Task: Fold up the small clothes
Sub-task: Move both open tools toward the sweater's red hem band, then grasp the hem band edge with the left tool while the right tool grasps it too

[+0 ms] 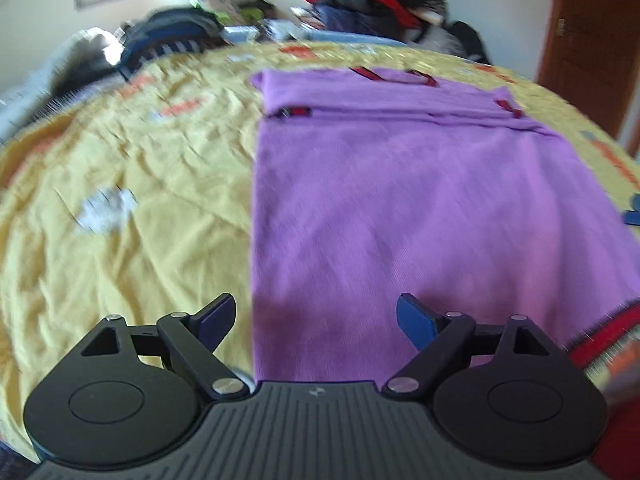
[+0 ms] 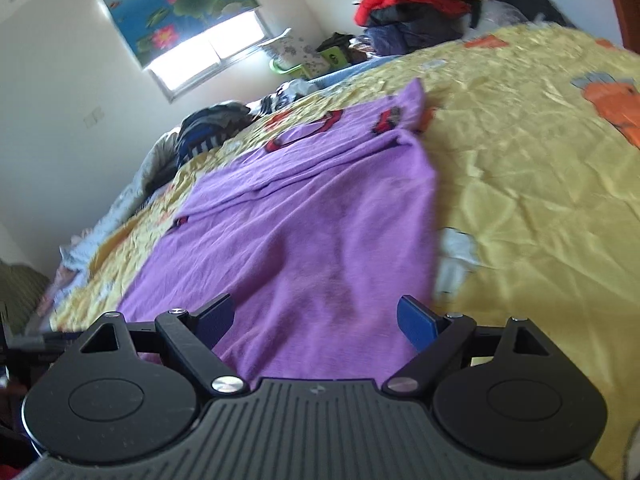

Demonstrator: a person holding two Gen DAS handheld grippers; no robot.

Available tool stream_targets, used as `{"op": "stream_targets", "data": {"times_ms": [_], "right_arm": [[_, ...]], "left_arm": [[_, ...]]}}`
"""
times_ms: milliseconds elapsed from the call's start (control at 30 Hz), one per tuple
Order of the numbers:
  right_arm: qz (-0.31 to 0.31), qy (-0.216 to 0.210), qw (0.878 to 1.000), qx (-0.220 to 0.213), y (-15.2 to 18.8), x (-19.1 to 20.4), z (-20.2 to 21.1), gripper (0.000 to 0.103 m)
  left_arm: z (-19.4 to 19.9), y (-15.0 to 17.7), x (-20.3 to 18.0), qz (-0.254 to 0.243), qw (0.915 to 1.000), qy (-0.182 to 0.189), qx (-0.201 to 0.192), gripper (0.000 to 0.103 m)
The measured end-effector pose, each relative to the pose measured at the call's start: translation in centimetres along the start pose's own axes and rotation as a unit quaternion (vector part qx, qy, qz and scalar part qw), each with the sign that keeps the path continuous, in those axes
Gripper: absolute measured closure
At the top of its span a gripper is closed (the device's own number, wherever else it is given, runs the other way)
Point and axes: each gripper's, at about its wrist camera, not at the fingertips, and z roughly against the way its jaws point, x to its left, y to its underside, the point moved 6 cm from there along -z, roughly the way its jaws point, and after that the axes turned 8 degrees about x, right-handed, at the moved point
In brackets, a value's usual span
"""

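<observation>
Yellow bedding with orange cartoon pictures covers the bed [image 1: 120, 220], and it is all wrinkly. On top of it lies a purple shirt [image 1: 400, 200], spread out flat. Its sleeves are folded in across the top part, and you can see red and dark trim on the cuffs and the collar [image 1: 394, 75].

Near the bottom edge of the shirt is the left gripper [image 1: 316, 322]. Its two blue fingers stand wide apart with nothing between them. One finger is over the yellow sheet and the other is over the purple cloth, so the shirt's left edge runs between them. I cannot tell if they touch the cloth.

At the same end of the shirt is the right gripper [image 2: 316, 322]. Its fingers are spread wide too, and they hold nothing. The purple shirt [image 2: 304, 220] stretches away in front of it, with its right edge just beside a white patch [image 2: 458, 256] on the sheet.

At the far side of the bed sits a big pile of clothes [image 2: 420, 4] with something red on top. A window [image 2: 208, 52] has a blind with pink flowers and green leaves on it.
</observation>
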Motion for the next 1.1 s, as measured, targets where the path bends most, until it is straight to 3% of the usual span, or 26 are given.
{"op": "stream_targets", "data": {"times_ms": [133, 233, 300, 400, 467, 633, 700, 733, 900, 1100], "right_arm": [[-0.024, -0.007, 1.0, 0.002, 0.2, -2.0, 1.5, 0.016], [-0.027, -0.016, 0.999, 0.018, 0.8, -3.1, 2.1, 0.016], [-0.039, -0.029, 0.998, 0.027, 1.2, -4.0, 2.3, 0.016], [-0.072, -0.073, 0.994, 0.027, 1.3, -5.3, 2.8, 0.016], [-0.078, -0.095, 0.992, 0.037, 1.3, -5.7, 3.1, 0.016], [-0.058, -0.151, 0.984, 0.073, 1.4, -5.7, 3.2, 0.015], [-0.053, -0.167, 0.98, 0.097, 1.4, -5.5, 3.1, 0.014], [-0.047, -0.175, 0.977, 0.111, 1.4, -5.1, 3.0, 0.013], [-0.006, -0.218, 0.961, 0.169, 2.0, -2.7, 2.2, 0.009], [0.013, -0.256, 0.947, 0.196, 2.4, 0.3, 0.9, 0.009]], "left_arm": [[0.4, 0.8, 1.6, 0.018, 0.9996, 0.02, 0.008, 0.015], [0.4, 1.4, 2.7, 0.035, 0.9953, 0.088, 0.023, 0.013], [0.4, 1.5, 3.2, 0.03, 0.9913, 0.126, 0.023, 0.004], [0.3, 1.2, 3.7, 0.027, 0.9828, 0.18, 0.032, 0.003], [0.2, 1.0, 4.0, 0.037, 0.9713, 0.231, 0.042, 0.003], [-0.9, 0.7, 4.4, 0.076, 0.9323, 0.351, 0.044, 0.001], [-1.6, 0.7, 4.6, 0.101, 0.9104, 0.398, 0.049, 0.001], [-1.6, 0.7, 4.4, 0.104, 0.9049, 0.41, 0.046, 0.001], [-1.9, 0.2, 2.1, 0.066, 0.8976, 0.431, 0.063, 0.001], [-2.6, -0.3, 0.6, 0.048, 0.895, 0.437, 0.076, 0.001]]}}
